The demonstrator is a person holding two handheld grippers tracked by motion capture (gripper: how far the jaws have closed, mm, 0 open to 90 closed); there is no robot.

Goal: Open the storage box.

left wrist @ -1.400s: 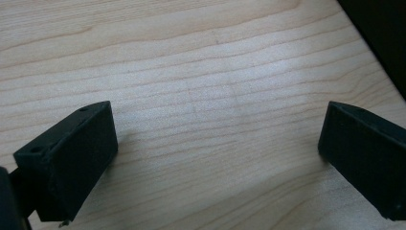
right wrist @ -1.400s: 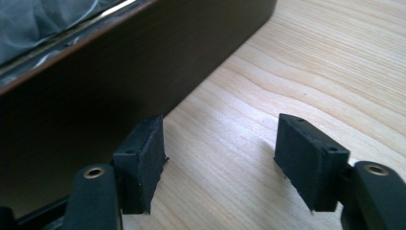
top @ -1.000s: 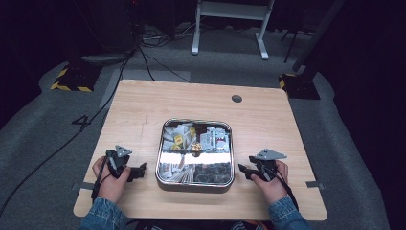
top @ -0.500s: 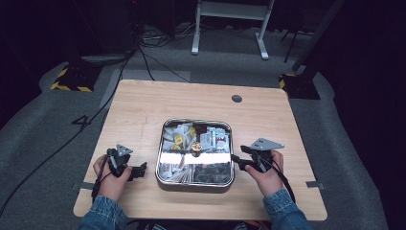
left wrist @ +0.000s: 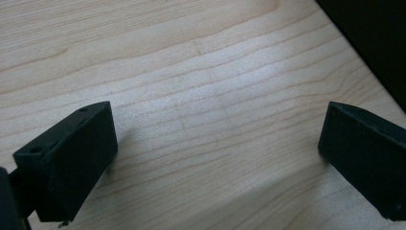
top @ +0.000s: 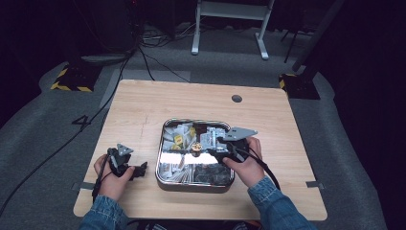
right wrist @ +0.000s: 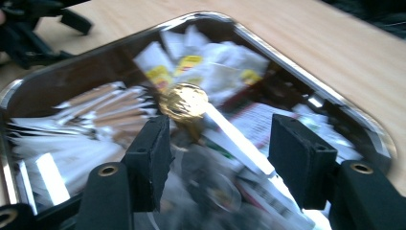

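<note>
Right tool (right wrist: 215,143) hangs over the metal tray (top: 165,179), jaws apart, gripping nothing, lined up near the gold knob (right wrist: 184,101). The packets (right wrist: 95,103) are a loose heap, so closing could snag one by mistake. Left tool (left wrist: 210,158) is wide open and empty over bare table (left wrist: 201,72). The high view gives tray position mid-table; right gripper view gives contents.
</note>
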